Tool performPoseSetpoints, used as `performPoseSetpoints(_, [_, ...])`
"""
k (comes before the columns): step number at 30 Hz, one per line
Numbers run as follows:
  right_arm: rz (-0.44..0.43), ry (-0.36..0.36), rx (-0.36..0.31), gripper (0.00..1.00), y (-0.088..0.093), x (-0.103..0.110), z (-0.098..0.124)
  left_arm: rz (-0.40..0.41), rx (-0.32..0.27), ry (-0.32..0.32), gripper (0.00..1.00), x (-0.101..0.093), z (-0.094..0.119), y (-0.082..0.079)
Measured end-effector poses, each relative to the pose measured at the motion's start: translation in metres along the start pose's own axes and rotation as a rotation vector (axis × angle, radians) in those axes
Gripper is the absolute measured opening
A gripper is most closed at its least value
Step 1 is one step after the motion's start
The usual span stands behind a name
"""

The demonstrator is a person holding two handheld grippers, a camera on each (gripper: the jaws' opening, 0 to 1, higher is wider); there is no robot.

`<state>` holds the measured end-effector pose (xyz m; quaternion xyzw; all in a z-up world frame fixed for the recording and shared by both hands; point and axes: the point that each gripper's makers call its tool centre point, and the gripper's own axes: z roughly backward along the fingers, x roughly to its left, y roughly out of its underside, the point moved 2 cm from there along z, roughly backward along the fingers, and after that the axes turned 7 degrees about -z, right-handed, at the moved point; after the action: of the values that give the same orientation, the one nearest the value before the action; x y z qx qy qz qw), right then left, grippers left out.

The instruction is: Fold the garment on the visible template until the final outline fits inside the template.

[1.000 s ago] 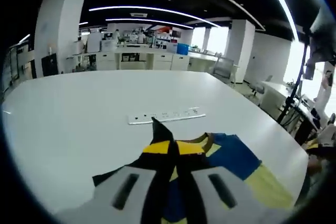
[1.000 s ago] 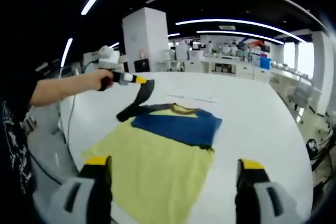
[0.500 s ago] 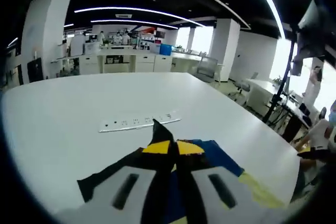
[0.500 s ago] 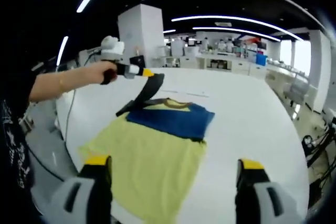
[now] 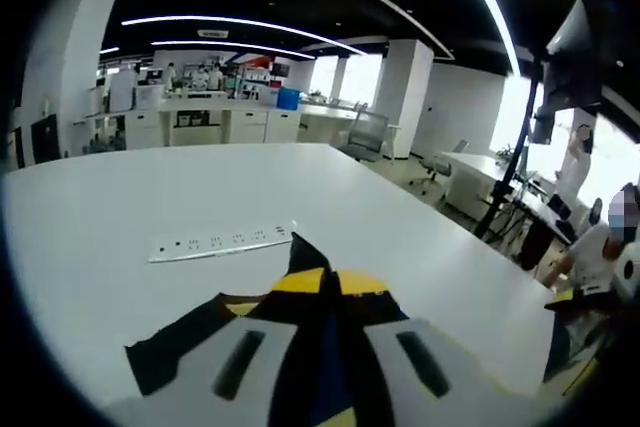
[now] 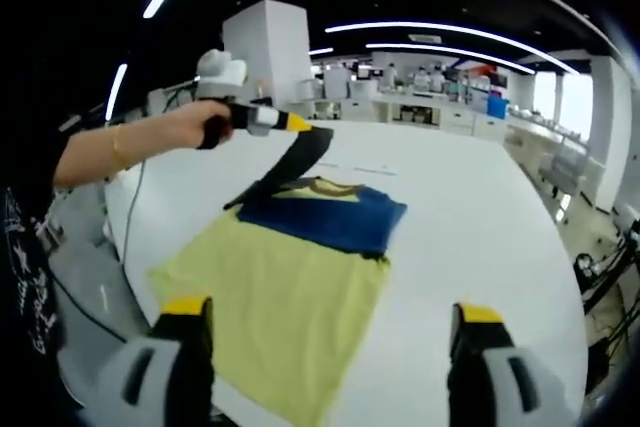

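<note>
A T-shirt (image 6: 270, 292) lies flat on the white table (image 6: 470, 217), with a yellow body, a blue chest panel (image 6: 325, 219) and black sleeves. In the right gripper view the left gripper (image 6: 297, 123) is held in a hand above the shirt's collar, shut on the black sleeve (image 6: 288, 162), which hangs taut from it. In the left gripper view that gripper (image 5: 330, 282) pinches the black sleeve (image 5: 305, 252), whose tip sticks up past the yellow fingertips. The right gripper (image 6: 325, 312) stands open over the shirt's near hem, with nothing between its jaws.
A white power strip (image 5: 220, 242) lies on the table beyond the shirt. The person's arm (image 6: 110, 152) reaches in from the left. The table's edge (image 5: 480, 277) is close, with a seated person (image 5: 590, 257) and desks past it.
The left gripper has lifted the black sleeve higher and carried it across toward the shirt's middle. The right gripper has stayed open in place.
</note>
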<state>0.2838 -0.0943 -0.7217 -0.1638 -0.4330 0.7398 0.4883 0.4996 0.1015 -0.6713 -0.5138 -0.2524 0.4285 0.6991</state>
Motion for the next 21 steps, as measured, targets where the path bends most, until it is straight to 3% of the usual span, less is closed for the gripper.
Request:
performPoseSetpoints(11, [-0.012,0.015,0.013,1.00,0.006,-0.004,0.002,-0.036,-0.021,0.103,0.00,-0.036,-0.015,-0.006])
performPoseSetpoints(14, [-0.018,0.015,0.016,1.00,0.008,-0.005,0.002,-0.047,-0.026,0.153,0.00,-0.049,-0.018,-0.002])
performPoseSetpoints(21, [-0.025,0.008,0.022,1.00,0.011,-0.003,-0.001,-0.032,-0.005,0.193,0.00,-0.070,-0.027,0.011])
